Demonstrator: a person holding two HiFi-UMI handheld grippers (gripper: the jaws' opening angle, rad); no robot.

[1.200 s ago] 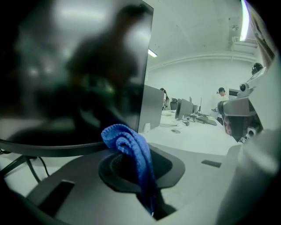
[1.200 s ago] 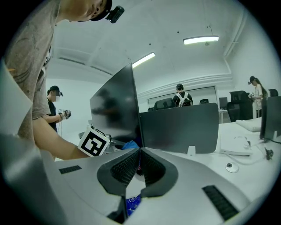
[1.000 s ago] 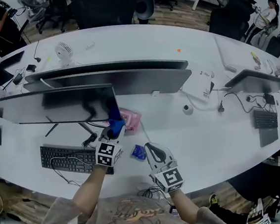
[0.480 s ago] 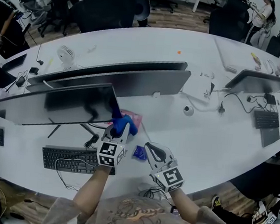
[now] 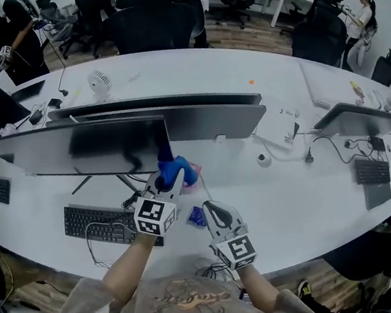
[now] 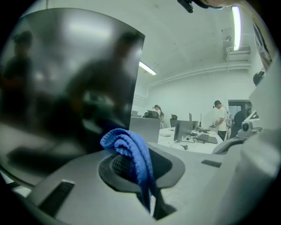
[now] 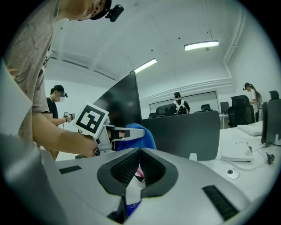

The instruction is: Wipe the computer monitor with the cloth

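The dark monitor [image 5: 106, 146] stands at the left of the white desk [image 5: 295, 197]; it fills the left of the left gripper view [image 6: 66, 79] and rises behind in the right gripper view [image 7: 125, 105]. My left gripper [image 5: 165, 178] is shut on a bunched blue cloth [image 5: 175, 169], just right of the screen's lower right corner. The cloth [image 6: 131, 151] hangs folded between the jaws of the left gripper [image 6: 139, 173]. My right gripper [image 5: 211, 207] hovers beside it over the desk, jaws together, holding nothing I can see. From the right gripper [image 7: 139, 151] I see the cloth [image 7: 145, 137].
A black keyboard [image 5: 108, 224] with a loose cable lies under my left arm. A pink packet [image 5: 193, 169] and a small blue packet [image 5: 196, 216] lie near the grippers. Two more monitors [image 5: 186, 113] stand behind. A small round device [image 5: 264, 159] sits farther right.
The left gripper and cloth have shifted slightly right, off the monitor's right edge, and the cloth is now bunched. The right gripper has stayed put.
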